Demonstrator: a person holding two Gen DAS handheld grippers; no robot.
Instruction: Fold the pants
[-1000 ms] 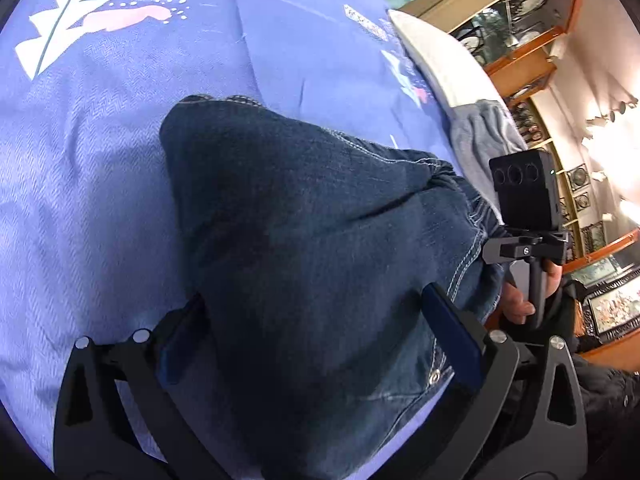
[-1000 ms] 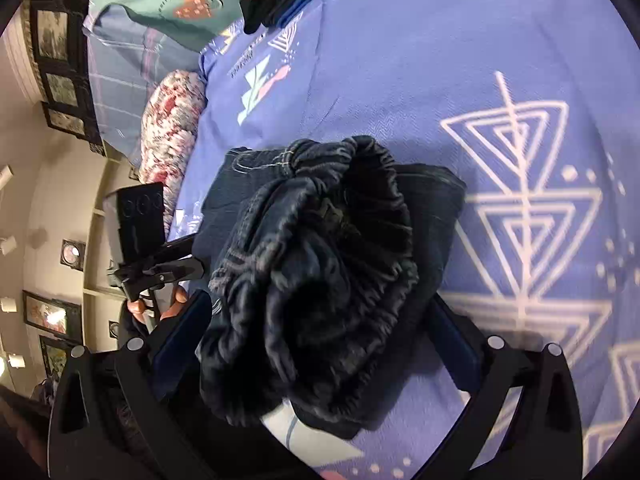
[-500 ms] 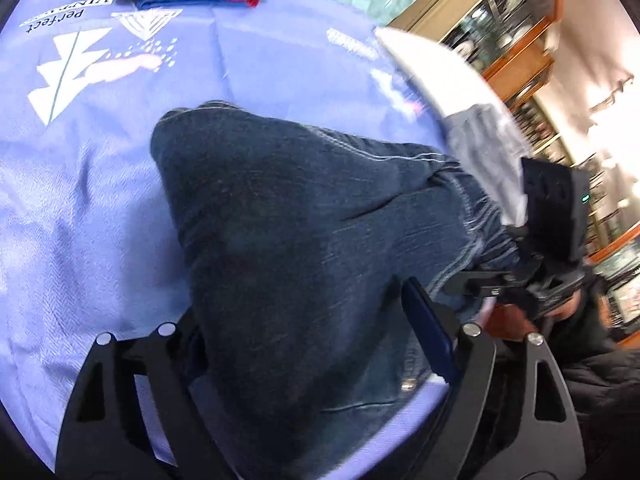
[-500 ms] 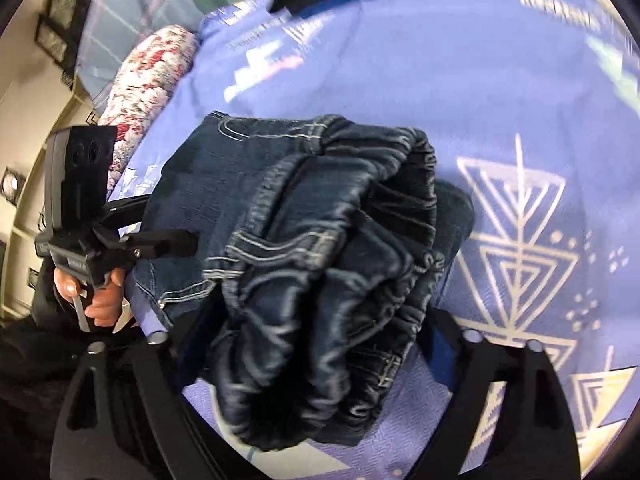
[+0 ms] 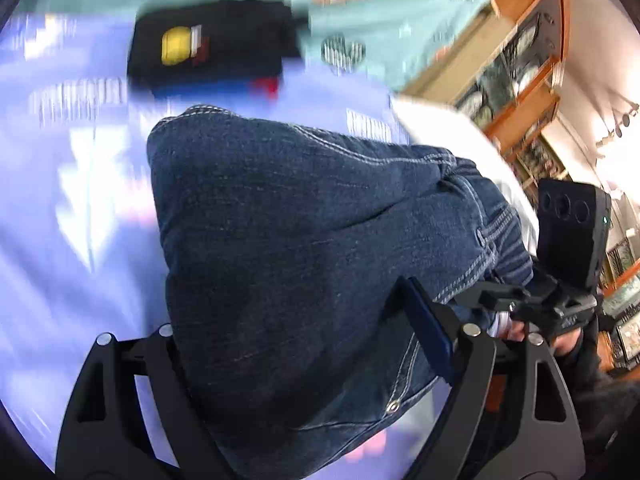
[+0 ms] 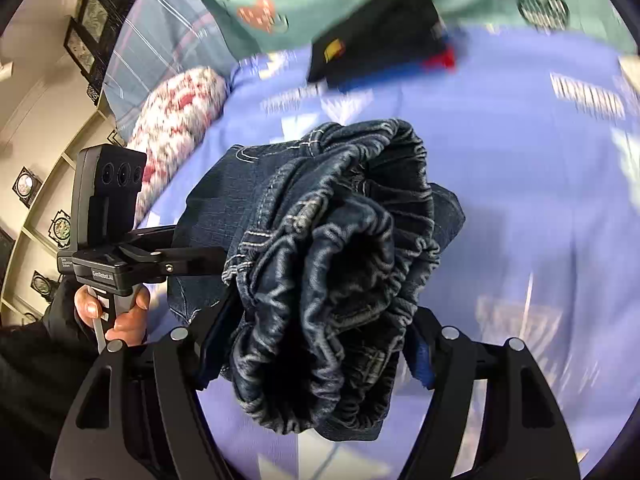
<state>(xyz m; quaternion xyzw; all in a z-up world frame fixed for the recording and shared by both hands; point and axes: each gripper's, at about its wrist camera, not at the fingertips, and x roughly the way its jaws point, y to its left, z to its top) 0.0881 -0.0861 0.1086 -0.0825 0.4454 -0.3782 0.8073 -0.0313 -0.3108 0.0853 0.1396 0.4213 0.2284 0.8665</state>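
Above a blue bed [image 5: 72,248], folded jeans [image 5: 288,264] are held as a thick bundle, apparently folded and only to be set down. The left gripper [image 5: 292,332] is clamped on them; the right gripper [image 6: 316,344] is closing on the gathered waistband.
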